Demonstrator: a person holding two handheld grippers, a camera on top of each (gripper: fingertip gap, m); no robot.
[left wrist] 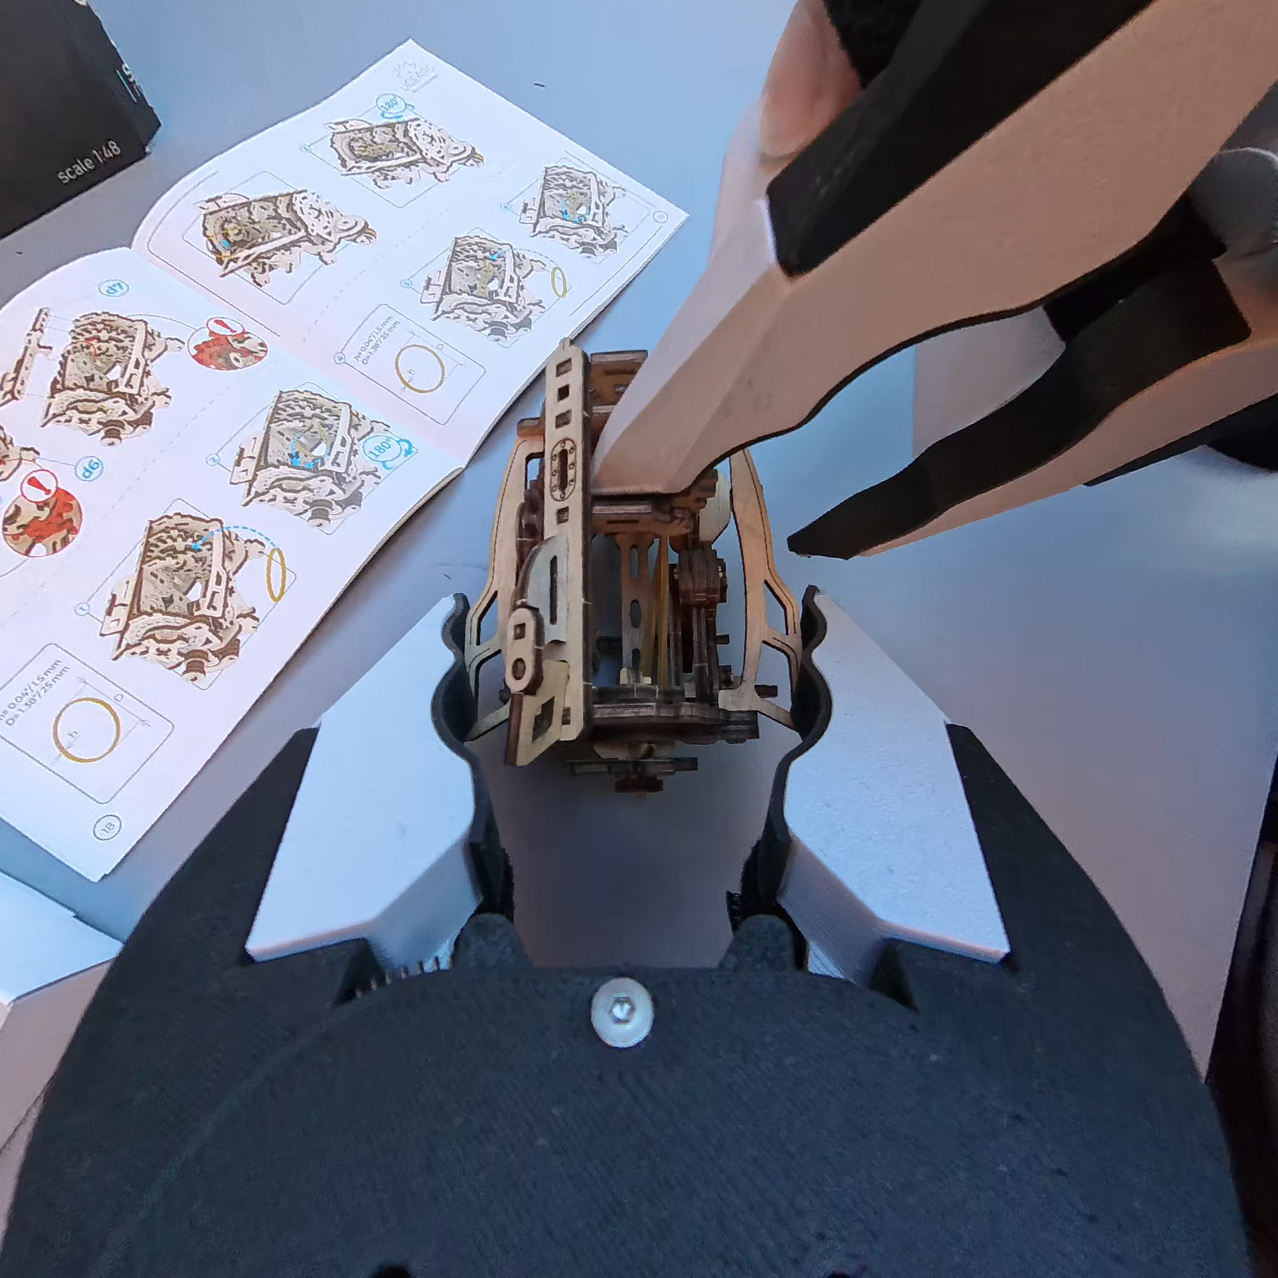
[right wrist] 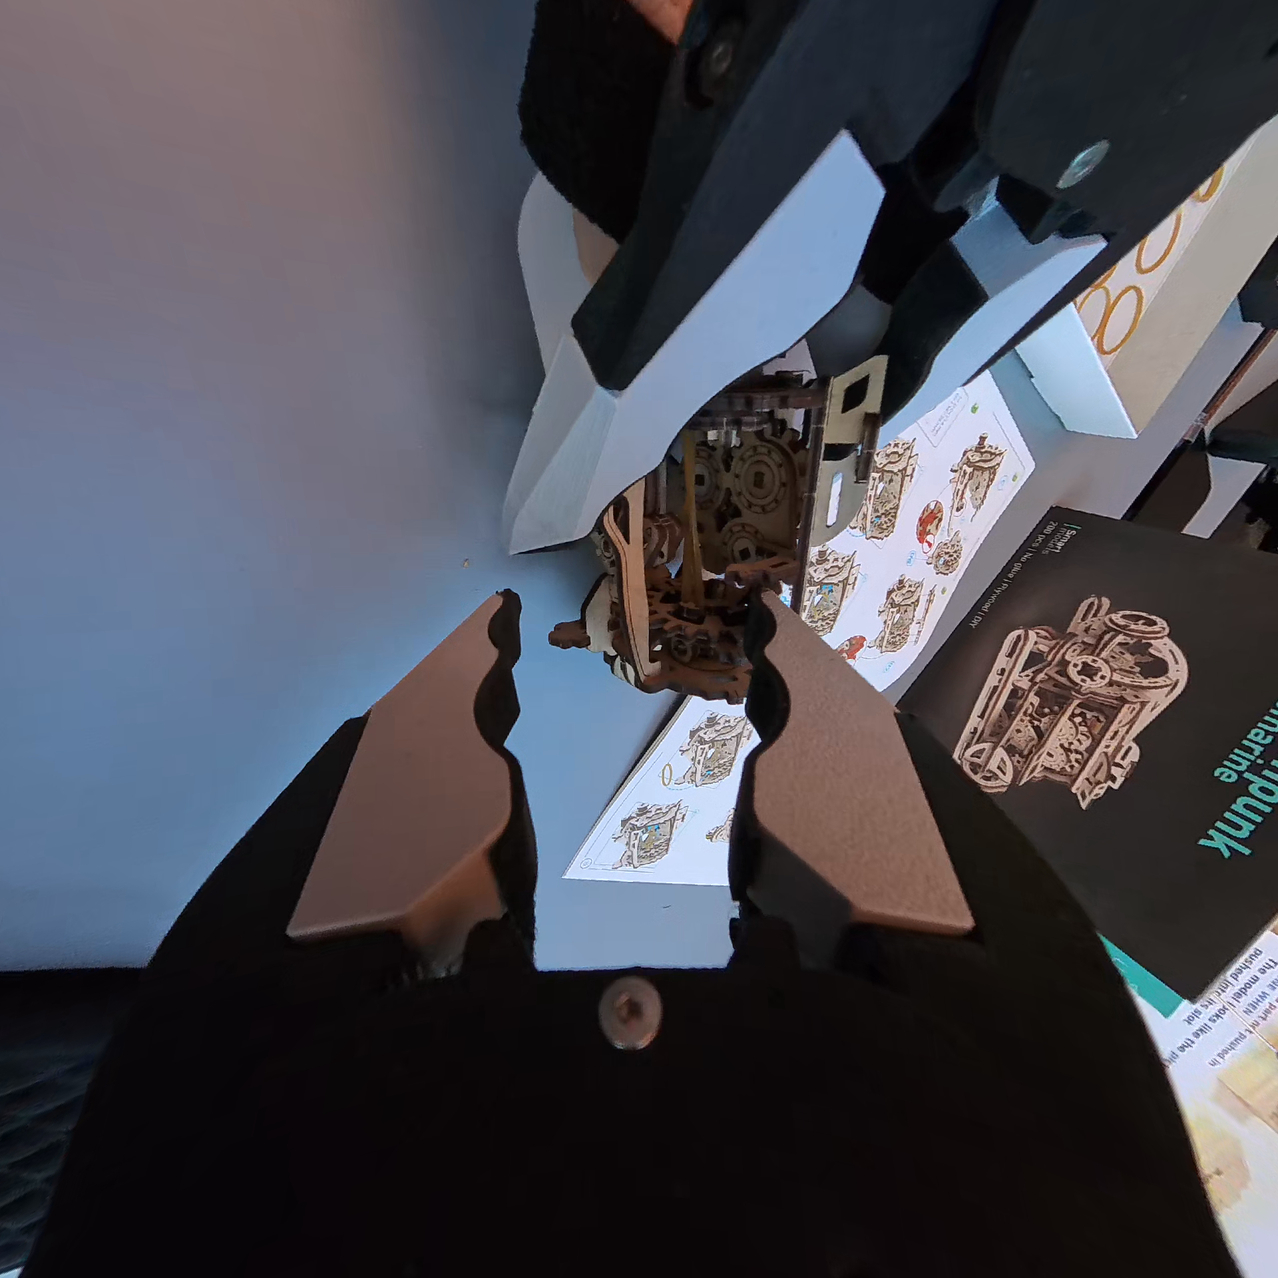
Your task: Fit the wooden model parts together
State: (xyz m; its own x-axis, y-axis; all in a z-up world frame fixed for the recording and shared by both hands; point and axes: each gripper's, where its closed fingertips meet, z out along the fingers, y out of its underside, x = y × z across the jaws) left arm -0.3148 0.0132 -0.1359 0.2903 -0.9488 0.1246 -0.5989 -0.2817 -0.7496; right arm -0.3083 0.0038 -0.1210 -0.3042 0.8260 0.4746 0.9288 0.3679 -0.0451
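A partly built wooden model (left wrist: pixel 563 525) with gears and a rubber band inside is held off the table between the white fingers of my left gripper (left wrist: pixel 633 615), which is shut on its lower sides. My right gripper (left wrist: pixel 726 512) comes in from the upper right, open. One tan finger (left wrist: pixel 664 429) presses on the model's top inside the frame; the other hangs outside the curved right side piece. In the right wrist view the model (right wrist: pixel 726 498) sits just beyond my right gripper (right wrist: pixel 633 602), and the right fingertip (right wrist: pixel 767 622) touches it. The left gripper's white finger (right wrist: pixel 588 442) reaches down from above.
An open instruction booklet (left wrist: pixel 290 387) lies on the blue-grey table (left wrist: pixel 1037 691) left of the model. A black kit box (right wrist: pixel 1106 691) lies beside the booklet (right wrist: pixel 920 553), and a white box (right wrist: pixel 1162 290) printed with yellow rings stands behind. A person's hand (left wrist: pixel 795 90) holds the right gripper.
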